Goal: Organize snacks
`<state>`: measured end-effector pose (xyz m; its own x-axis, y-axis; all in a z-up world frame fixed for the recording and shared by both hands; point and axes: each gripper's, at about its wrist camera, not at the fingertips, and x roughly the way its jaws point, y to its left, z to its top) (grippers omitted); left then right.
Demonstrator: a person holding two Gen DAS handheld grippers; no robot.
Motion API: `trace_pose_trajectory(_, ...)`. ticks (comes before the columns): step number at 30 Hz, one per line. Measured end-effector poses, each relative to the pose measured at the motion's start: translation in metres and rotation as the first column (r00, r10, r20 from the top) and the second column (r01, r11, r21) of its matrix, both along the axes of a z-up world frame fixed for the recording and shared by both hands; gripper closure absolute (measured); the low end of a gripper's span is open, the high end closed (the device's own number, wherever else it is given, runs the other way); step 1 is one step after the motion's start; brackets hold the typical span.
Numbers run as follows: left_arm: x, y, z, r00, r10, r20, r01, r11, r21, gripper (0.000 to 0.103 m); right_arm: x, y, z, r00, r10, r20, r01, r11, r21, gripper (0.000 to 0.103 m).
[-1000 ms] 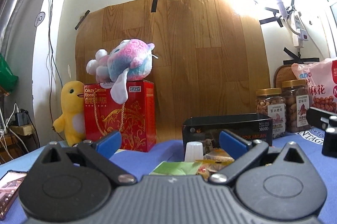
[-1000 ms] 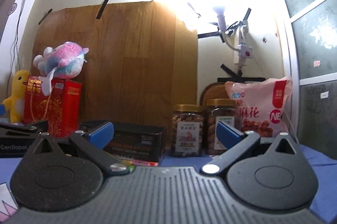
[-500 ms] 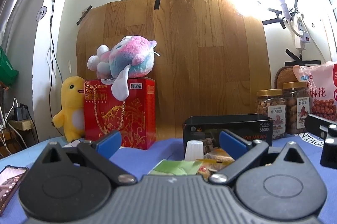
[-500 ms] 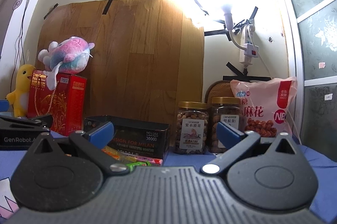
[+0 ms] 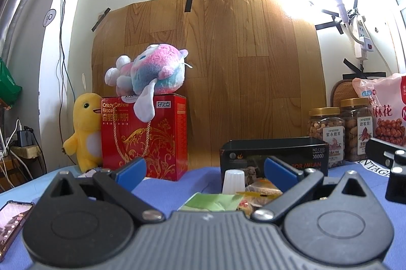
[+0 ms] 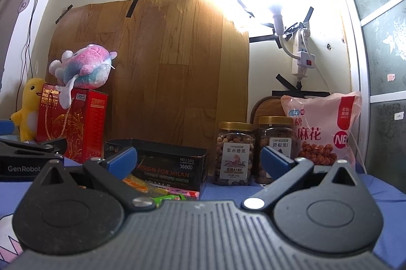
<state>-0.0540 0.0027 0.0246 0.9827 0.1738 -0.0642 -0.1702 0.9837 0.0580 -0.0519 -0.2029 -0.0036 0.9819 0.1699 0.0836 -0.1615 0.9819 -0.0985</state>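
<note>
A black open box (image 5: 272, 152) (image 6: 162, 163) sits mid-table on the blue cloth. Loose snack packets lie in front of it: a green packet (image 5: 213, 201), a small white cup-shaped item (image 5: 233, 181), orange and pink packets (image 6: 142, 185). My left gripper (image 5: 205, 169) is open, low over the table, with the green packet and white item showing between its fingers but apart from them. My right gripper (image 6: 198, 158) is open too, empty, aimed at the box's right corner. The left gripper's body (image 6: 25, 163) shows at the right wrist view's left edge.
Two nut jars (image 6: 234, 153) and a pink snack bag (image 6: 322, 127) stand at the back right. A red biscuit box (image 5: 144, 135) with a plush toy (image 5: 149, 72) on top and a yellow plush (image 5: 85, 132) stand back left. A phone (image 5: 10, 221) lies front left.
Both views tilted slightly upward and drew a little nearer to the box. Both grippers stayed open. No object on the table moved.
</note>
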Motion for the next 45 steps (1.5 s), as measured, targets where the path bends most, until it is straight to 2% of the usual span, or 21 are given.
trace_pose_trajectory(20,0.002,0.004,0.0,1.0,-0.004,-0.012,0.004,1.0,-0.028,0.0,0.005,0.007,0.0,0.996,0.061,-0.06,-0.063,0.997,-0.041,0.001)
trace_pose_trajectory(22,0.003,0.006,0.0,1.0,0.003,-0.017,-0.004,0.999,-0.037,0.0,0.007,0.007,0.0,0.994,0.076,-0.081,-0.08,0.996,-0.042,0.009)
trace_pose_trajectory(24,0.003,0.009,0.0,1.0,0.013,-0.023,-0.014,0.999,-0.049,0.0,0.013,0.008,0.001,0.987,0.098,-0.127,-0.105,0.994,-0.043,0.023)
trace_pose_trajectory(25,0.004,0.011,0.0,0.999,0.018,-0.027,-0.019,0.998,-0.058,0.0,0.016,0.008,0.001,0.981,0.111,-0.158,-0.119,0.992,-0.041,0.035)
trace_pose_trajectory(26,0.004,0.012,0.001,0.999,0.021,-0.031,-0.023,0.998,-0.065,0.0,0.021,0.008,0.002,0.971,0.129,-0.2,-0.138,0.99,-0.035,0.045)
trace_pose_trajectory(29,0.006,0.017,0.001,0.999,0.022,-0.044,-0.026,0.996,-0.088,0.0,0.034,0.006,0.007,0.929,0.213,-0.303,-0.216,0.976,0.024,0.056)
trace_pose_trajectory(30,0.006,0.017,0.001,0.999,0.021,-0.047,-0.026,0.995,-0.092,0.0,0.038,0.005,0.009,0.914,0.24,-0.327,-0.238,0.97,0.047,0.056)
trace_pose_trajectory(32,0.006,0.018,0.001,0.999,0.02,-0.048,-0.024,0.995,-0.096,0.0,0.05,0.008,0.013,0.862,0.318,-0.396,-0.303,0.948,0.101,0.056)
trace_pose_trajectory(35,0.007,0.02,0.001,0.999,0.019,-0.05,-0.024,0.994,-0.104,0.0,0.068,0.013,0.014,0.788,0.392,-0.475,-0.338,0.92,0.197,0.056)
trace_pose_trajectory(38,0.008,0.021,0.001,0.998,0.02,-0.057,-0.026,0.993,-0.115,0.0,0.09,0.011,0.008,0.681,0.492,-0.542,-0.331,0.867,0.372,0.056)
trace_pose_trajectory(42,0.009,0.02,0.0,0.998,0.02,-0.065,-0.027,0.993,-0.118,0.0,0.106,0.012,0.002,0.632,0.533,-0.562,-0.284,0.835,0.472,0.056)
trace_pose_trajectory(43,0.01,0.02,0.0,0.998,0.019,-0.065,-0.027,0.993,-0.115,0.0,0.109,0.012,0.002,0.629,0.536,-0.564,-0.278,0.832,0.481,0.064)
trace_pose_trajectory(44,0.01,0.02,0.0,0.998,0.019,-0.065,-0.026,0.993,-0.113,0.0,0.113,0.013,0.0,0.619,0.543,-0.568,-0.272,0.826,0.493,0.087)
trace_pose_trajectory(45,0.01,0.019,0.0,0.998,0.019,-0.065,-0.026,0.993,-0.111,0.0,0.115,0.013,-0.002,0.608,0.547,-0.575,-0.263,0.823,0.504,0.088)
